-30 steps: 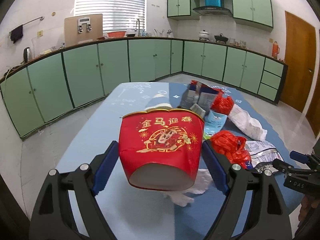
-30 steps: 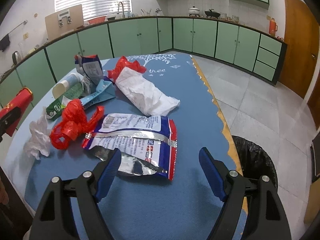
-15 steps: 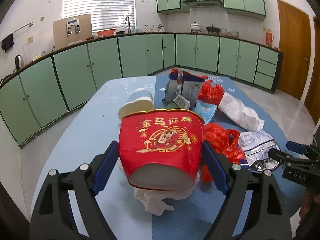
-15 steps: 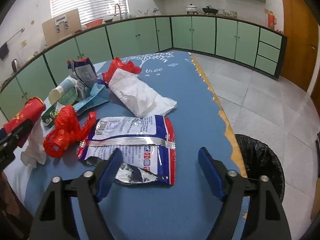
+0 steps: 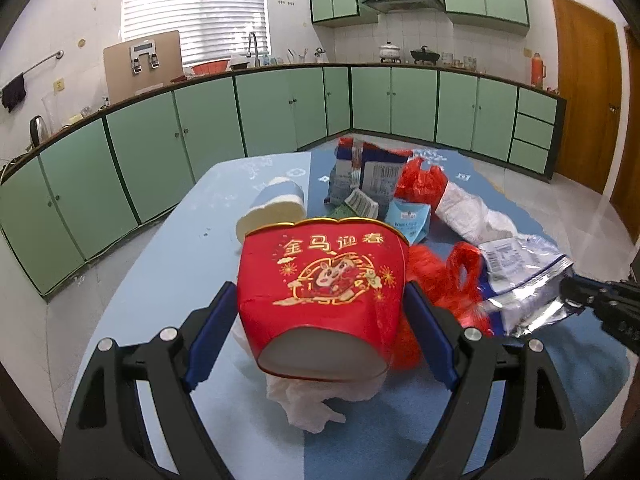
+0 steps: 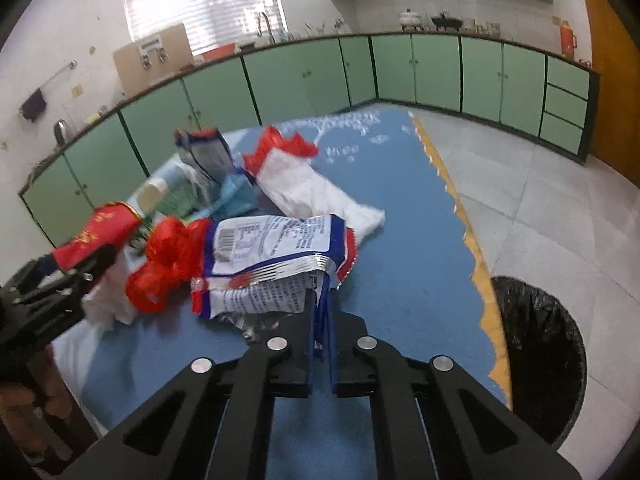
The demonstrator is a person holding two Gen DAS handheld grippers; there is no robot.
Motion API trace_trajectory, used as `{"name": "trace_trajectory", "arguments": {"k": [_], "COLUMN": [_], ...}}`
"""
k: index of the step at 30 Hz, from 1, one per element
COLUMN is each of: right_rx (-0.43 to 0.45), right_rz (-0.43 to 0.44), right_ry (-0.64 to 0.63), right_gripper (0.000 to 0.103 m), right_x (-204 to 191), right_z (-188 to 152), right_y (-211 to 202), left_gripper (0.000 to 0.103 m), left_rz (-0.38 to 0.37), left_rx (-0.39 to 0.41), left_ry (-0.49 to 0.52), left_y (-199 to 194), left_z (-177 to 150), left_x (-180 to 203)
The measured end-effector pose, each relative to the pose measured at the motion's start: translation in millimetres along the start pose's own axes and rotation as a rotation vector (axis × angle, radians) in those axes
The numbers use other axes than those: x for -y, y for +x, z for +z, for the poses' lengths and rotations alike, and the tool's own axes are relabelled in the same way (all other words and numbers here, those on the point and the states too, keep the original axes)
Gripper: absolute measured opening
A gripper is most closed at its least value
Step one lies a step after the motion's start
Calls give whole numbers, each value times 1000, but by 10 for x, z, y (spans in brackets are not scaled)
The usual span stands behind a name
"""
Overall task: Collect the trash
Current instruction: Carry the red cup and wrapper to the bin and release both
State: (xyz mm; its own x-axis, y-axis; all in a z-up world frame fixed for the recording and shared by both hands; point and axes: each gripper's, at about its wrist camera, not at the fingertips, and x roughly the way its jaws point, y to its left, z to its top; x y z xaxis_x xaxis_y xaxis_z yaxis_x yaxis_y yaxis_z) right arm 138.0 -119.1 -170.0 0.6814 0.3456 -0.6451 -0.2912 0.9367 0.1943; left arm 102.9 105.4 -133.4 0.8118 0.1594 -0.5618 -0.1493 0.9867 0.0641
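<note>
My left gripper (image 5: 320,316) is shut on a red paper cup (image 5: 322,292) with gold print, held just above the blue table over a crumpled white tissue (image 5: 308,404). The cup also shows in the right wrist view (image 6: 100,230). My right gripper (image 6: 320,300) is shut on the near edge of a white, blue and silver snack bag (image 6: 272,256), which it lifts off the table. That bag also shows in the left wrist view (image 5: 516,280). A red plastic bag (image 6: 168,260) lies next to it.
Further back on the table lie a white plastic bag (image 6: 308,188), a blue carton (image 5: 410,220), a pale cup on its side (image 5: 272,212) and a standing foil bag (image 5: 368,176). A bin with a black liner (image 6: 540,356) stands on the floor right of the table edge (image 6: 476,256).
My right gripper has closed on the snack bag's edge and raised it. My left gripper has carried the red cup forward toward the pile.
</note>
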Motion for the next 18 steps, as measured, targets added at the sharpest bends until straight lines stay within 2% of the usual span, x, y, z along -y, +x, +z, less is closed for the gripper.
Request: {"name": "trace_trajectory", "arguments": {"k": [4, 8, 18], "right_rx": [49, 94, 164], "right_rz": [2, -45, -155], "right_ry": [-12, -8, 78], "right_gripper": [5, 5, 5], "right_x": [-17, 48, 523], "right_z": [86, 148, 172], "right_y": [-246, -459, -857], "left_gripper": [81, 81, 81], "left_rz": [-17, -48, -192], "left_rx": [32, 60, 91], "left_ry": [1, 13, 78], "left_y": [-116, -208, -283], "left_z": [89, 163, 278], "left_x": [51, 162, 764]}}
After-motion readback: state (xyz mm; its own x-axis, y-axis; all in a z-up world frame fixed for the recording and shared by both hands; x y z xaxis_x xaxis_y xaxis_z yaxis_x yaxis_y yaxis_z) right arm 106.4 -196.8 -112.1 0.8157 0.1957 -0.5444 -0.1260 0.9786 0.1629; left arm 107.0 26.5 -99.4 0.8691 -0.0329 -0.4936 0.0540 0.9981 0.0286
